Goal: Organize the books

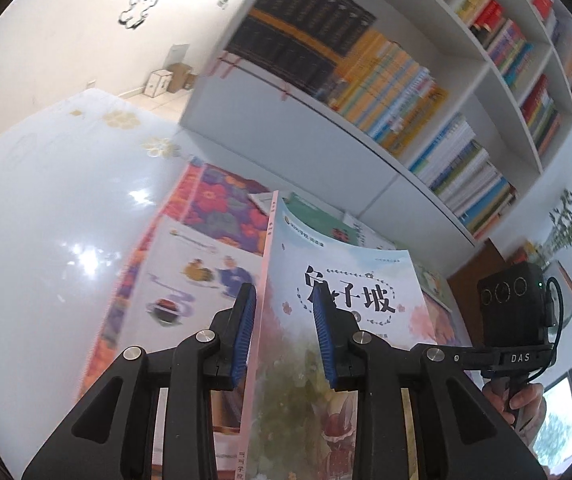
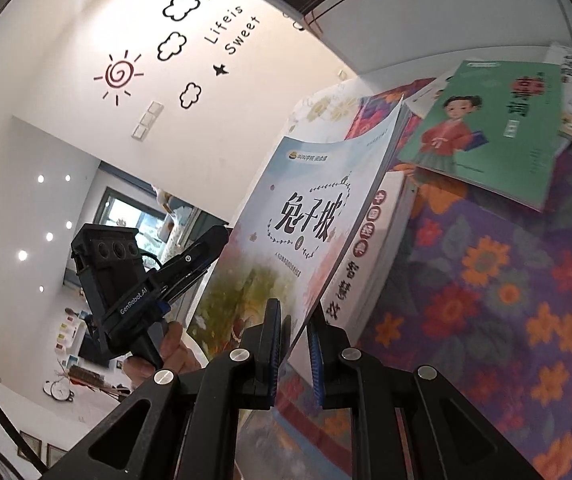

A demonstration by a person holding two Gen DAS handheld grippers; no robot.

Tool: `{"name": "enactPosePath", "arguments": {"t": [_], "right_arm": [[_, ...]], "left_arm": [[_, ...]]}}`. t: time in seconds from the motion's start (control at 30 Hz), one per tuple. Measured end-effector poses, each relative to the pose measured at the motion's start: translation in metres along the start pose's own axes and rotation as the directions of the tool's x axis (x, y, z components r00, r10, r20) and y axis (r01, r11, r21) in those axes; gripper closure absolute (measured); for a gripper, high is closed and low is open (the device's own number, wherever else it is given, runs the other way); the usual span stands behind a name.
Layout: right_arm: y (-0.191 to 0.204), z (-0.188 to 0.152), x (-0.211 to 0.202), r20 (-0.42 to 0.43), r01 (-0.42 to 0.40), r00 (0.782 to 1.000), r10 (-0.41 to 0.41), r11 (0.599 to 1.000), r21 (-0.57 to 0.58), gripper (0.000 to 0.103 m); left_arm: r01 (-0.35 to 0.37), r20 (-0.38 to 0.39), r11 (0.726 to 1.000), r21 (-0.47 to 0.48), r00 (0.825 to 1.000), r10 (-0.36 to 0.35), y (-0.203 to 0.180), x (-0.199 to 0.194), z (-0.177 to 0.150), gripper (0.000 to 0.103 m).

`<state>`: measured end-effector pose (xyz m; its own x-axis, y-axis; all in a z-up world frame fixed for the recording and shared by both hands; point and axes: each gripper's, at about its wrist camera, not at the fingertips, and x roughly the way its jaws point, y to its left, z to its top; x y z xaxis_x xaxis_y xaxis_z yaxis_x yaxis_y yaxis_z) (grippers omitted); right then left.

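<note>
Holding the pale-blue paperback point(image 1: 338, 320) upright between both claws, you carry a light, floppy thing: its thin glossy cover bows at the free top corner, so keep your hold near the spine and lower edge. Your left claw point(image 1: 284, 330) straddles its spine edge, jaws apart with a visible gap at the cover. Your right claw point(image 2: 292, 354) is clamped on its bottom edge. The left view alone shows the bookshelf point(image 1: 426, 168) at 1 o'clock. Only the right view shows the green paperback point(image 2: 490, 128) lying on the floral cloth point(image 2: 506, 288) at 2 o'clock.
</note>
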<state>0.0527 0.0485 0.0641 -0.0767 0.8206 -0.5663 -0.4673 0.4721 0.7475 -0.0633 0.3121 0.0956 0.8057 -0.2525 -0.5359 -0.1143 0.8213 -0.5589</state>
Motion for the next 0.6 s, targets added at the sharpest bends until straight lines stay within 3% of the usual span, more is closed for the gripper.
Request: {"name": "enactPosePath", "arguments": {"t": [0.33, 0.6], "right_arm": [[-0.015, 0.019, 0.062, -0.066, -0.001, 0.998, 0.002, 1.0, 0.011, 0.089], [-0.031, 0.014, 0.081, -0.088, 0.006, 0.996, -0.004, 1.0, 0.028, 0.089]], "left_arm": [[-0.065, -0.028, 0.994, -0.082, 0.998, 0.063, 0.048, 0.013, 0.003, 0.077], [-0.117, -0.063, 0.988, -0.097, 0.992, 0.111, 0.062, 0.023, 0.0, 0.077]]}}
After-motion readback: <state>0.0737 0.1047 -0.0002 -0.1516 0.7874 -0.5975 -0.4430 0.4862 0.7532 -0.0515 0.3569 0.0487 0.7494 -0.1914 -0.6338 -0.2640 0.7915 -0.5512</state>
